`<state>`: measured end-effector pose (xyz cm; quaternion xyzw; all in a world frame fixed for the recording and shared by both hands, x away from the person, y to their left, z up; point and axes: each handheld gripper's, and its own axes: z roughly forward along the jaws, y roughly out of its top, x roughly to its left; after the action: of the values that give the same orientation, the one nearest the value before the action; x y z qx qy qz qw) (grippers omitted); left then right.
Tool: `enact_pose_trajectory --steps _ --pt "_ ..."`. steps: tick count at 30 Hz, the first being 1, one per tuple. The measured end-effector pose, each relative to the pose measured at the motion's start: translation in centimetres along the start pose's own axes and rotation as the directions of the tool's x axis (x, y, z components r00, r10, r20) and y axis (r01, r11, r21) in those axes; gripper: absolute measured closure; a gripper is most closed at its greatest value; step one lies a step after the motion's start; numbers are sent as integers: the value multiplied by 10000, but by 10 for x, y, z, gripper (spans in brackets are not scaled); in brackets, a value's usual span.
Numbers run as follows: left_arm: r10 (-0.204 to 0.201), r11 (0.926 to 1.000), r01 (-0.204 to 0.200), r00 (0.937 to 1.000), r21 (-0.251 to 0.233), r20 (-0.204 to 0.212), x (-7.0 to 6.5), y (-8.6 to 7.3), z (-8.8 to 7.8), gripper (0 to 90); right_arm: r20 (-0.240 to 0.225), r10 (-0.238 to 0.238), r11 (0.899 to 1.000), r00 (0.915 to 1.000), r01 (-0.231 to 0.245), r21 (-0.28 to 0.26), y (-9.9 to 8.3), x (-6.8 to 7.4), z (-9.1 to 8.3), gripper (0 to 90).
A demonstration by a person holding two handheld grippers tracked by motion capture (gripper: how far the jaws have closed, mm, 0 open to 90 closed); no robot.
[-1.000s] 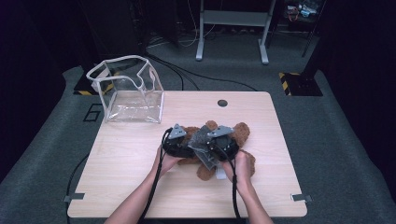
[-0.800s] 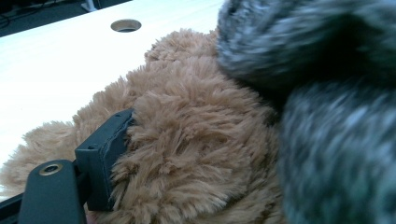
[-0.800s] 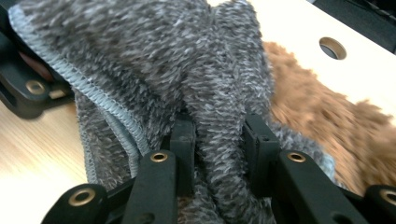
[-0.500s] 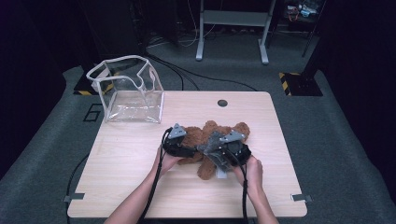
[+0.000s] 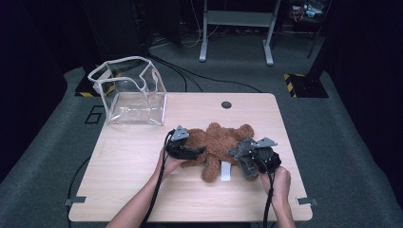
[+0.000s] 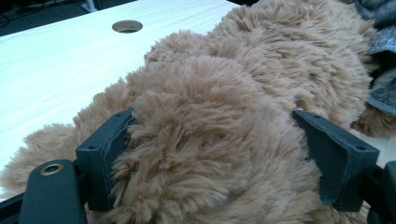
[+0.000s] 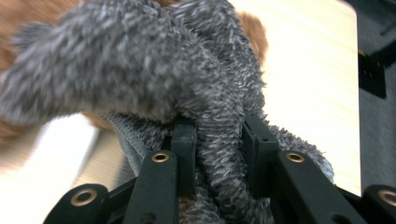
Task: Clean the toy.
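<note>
A brown teddy bear (image 5: pixel 219 141) lies in the middle of the wooden table (image 5: pixel 133 156). My left gripper (image 5: pixel 192 153) is at the bear's left end, with its jaws spread wide and pressing into the fur from both sides (image 6: pixel 224 149). My right gripper (image 5: pixel 248 160) is at the bear's right side, shut on a fold of grey fuzzy cloth (image 5: pixel 239 153). In the right gripper view the grey cloth (image 7: pixel 140 60) bunches up above the closed jaws of the right gripper (image 7: pixel 217 140), with the brown fur (image 7: pixel 253 32) behind it. A white tag (image 5: pixel 225 171) lies by the bear's lower leg.
A clear plastic bag (image 5: pixel 130 92) with a white trim stands open at the table's back left corner. A round cable hole (image 5: pixel 226 104) sits near the back edge. Bare tabletop stretches left of the bear and along the front edge.
My right gripper has moved right and slightly toward the person, drawing the grey cloth off the bear's middle to its right side. The left gripper has stayed put.
</note>
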<state>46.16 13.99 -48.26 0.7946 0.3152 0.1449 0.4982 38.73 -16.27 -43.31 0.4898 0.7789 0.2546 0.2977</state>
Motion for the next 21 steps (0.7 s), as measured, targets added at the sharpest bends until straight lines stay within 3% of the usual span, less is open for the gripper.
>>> enact_pose_trajectory --steps 6,11,14,16,21 --pt "-34 10000 34 10000 -44 -19 0 0 0 183 -1102 -204 9936 9937 80 -1123 20 19 -20 700" --pt "-15 10000 15 10000 -70 -3 -1 0 0 182 -1922 -551 9885 9798 263 -1492 40 48 -10 698" --pt "35 10000 -35 10000 -21 -16 -1 0 -1 183 -1951 -944 9895 9762 704 -1263 49 66 6 698" --pt "71 10000 -71 10000 65 -40 0 0 -1 182 -1592 -1131 9896 9808 968 -1068 52 74 16 701" --pt "110 9999 -110 9999 26 0 -1 0 -1 183 -1619 -1042 9918 9813 906 -897 48 69 19 711"
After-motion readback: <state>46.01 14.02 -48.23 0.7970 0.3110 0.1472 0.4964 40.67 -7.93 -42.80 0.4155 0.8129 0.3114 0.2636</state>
